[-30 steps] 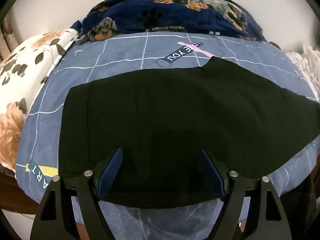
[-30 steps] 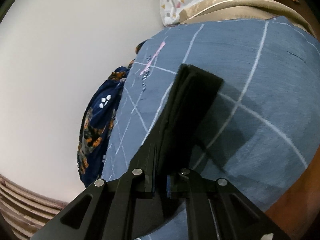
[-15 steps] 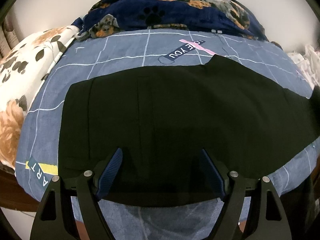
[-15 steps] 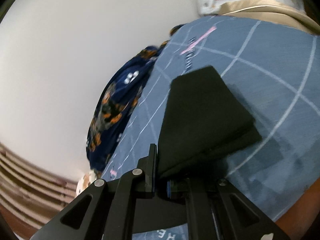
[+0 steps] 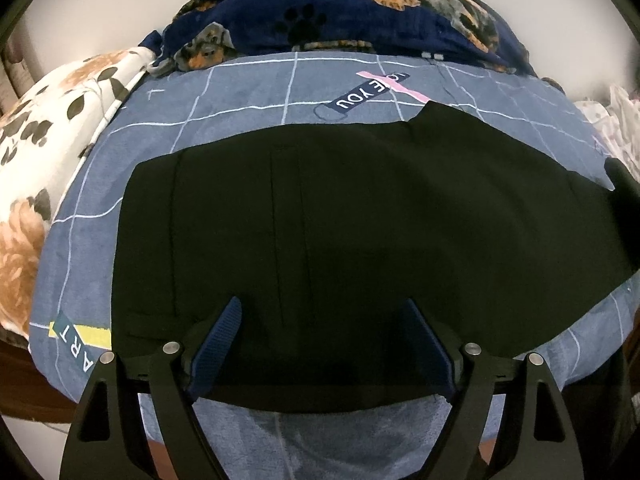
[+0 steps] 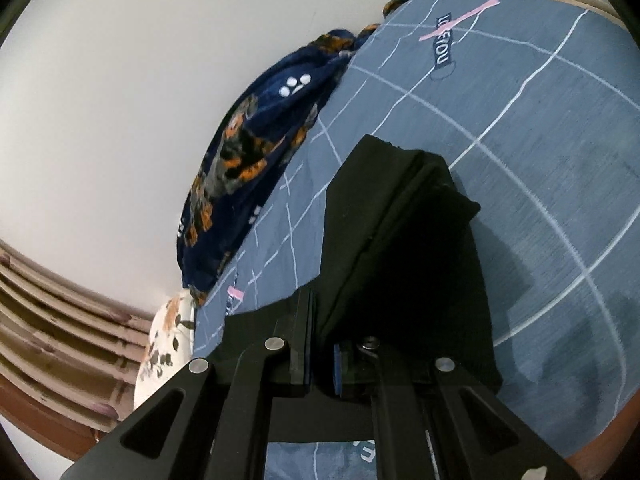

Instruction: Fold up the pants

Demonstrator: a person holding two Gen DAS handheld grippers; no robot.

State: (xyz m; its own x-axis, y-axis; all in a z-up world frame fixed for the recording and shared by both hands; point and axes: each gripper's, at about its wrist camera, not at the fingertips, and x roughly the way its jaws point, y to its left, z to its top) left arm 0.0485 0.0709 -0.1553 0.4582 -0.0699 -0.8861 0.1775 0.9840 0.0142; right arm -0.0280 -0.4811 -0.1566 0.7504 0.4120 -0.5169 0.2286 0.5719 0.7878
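Note:
Black pants [image 5: 320, 220] lie spread flat across the blue checked bedcover [image 5: 240, 92], waistband end at the left. My left gripper [image 5: 320, 306] hovers over their near edge; its jaws are opening, with the cloth lying under and between the blue pads, not pinched. In the right wrist view my right gripper [image 6: 322, 332] is shut on the leg end of the pants [image 6: 400, 240], which hangs lifted off the cover in a folded flap. That raised end shows dark at the right edge of the left wrist view.
A dark blue dog-print blanket [image 5: 360, 12] is bunched along the far side by the white wall. A floral quilt [image 5: 48, 132] lies at the left, a pale printed cloth [image 5: 616, 112] at the right. The wooden bed frame [image 6: 48, 360] runs below.
The right gripper has carried the leg end up and across the bed toward the waistband, and it has rolled. The left gripper stayed in place with its jaws slightly wider.

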